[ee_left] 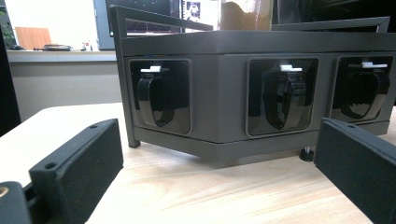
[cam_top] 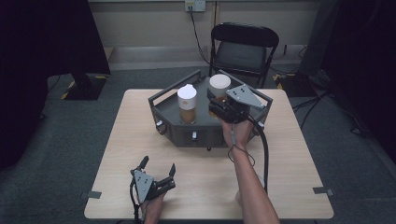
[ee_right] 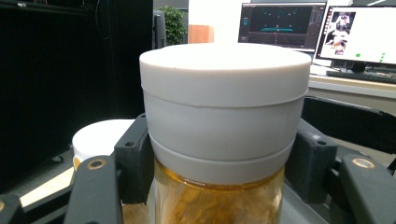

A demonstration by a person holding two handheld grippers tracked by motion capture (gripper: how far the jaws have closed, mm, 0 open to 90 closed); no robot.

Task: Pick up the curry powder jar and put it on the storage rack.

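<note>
A dark grey rack (cam_top: 187,133) with railings stands at the middle of the table's far half. On top of it are two amber jars with white lids. My right gripper (cam_top: 215,107) is shut on the right jar (cam_top: 219,85); its two black fingers (ee_right: 133,161) press on either side of the white lid (ee_right: 224,102). The left jar (cam_top: 187,103) stands free on the rack, and its lid (ee_right: 100,137) shows behind. My left gripper (cam_top: 159,167) rests near the table's front edge, open and holding nothing, facing the rack's front (ee_left: 257,98) with its black latch handles.
A black folding chair (cam_top: 243,46) stands behind the table. A monitor stand base (cam_top: 84,86) sits on the floor at the far left. Cables run across the floor at the right. Bare tabletop (cam_top: 289,158) lies in front of the rack.
</note>
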